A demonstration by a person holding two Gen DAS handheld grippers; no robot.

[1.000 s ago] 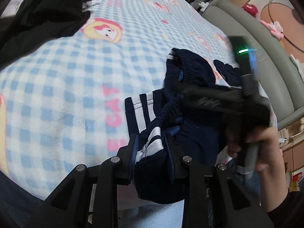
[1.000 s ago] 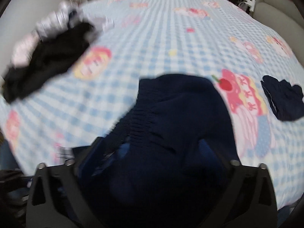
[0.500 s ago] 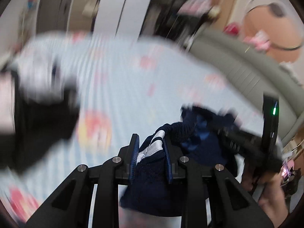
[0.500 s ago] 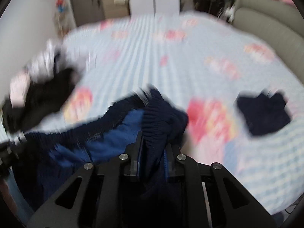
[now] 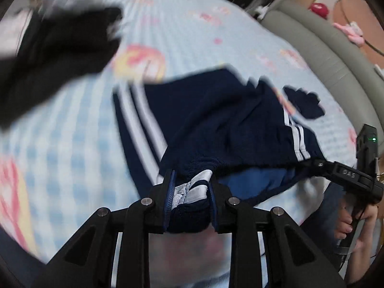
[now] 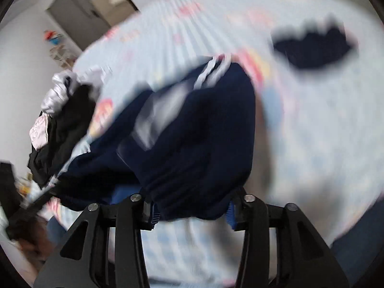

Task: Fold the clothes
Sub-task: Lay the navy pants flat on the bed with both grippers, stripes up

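The left gripper [image 5: 190,198] is clamped on the striped waistband of the navy shorts [image 5: 216,120], which stretch over the checked blanket [image 5: 72,144] to the right gripper [image 5: 319,163], gripping the other waistband end. A black pile [image 5: 48,55] lies far left, a small navy item [image 5: 304,103] beyond the shorts.

In the right wrist view, the right gripper [image 6: 192,211] pinches the shorts [image 6: 192,132], fabric bunched between its fingers [image 6: 150,212]. Motion blur hides detail.

- Navy shorts [image 5: 216,120] are showing matt knit cloth with smooth white stripes.
- Checked bedspread [image 5: 72,132] is looking soft, fleecy.
- Left gripper [image 5: 190,198] is showing matt black plastic.
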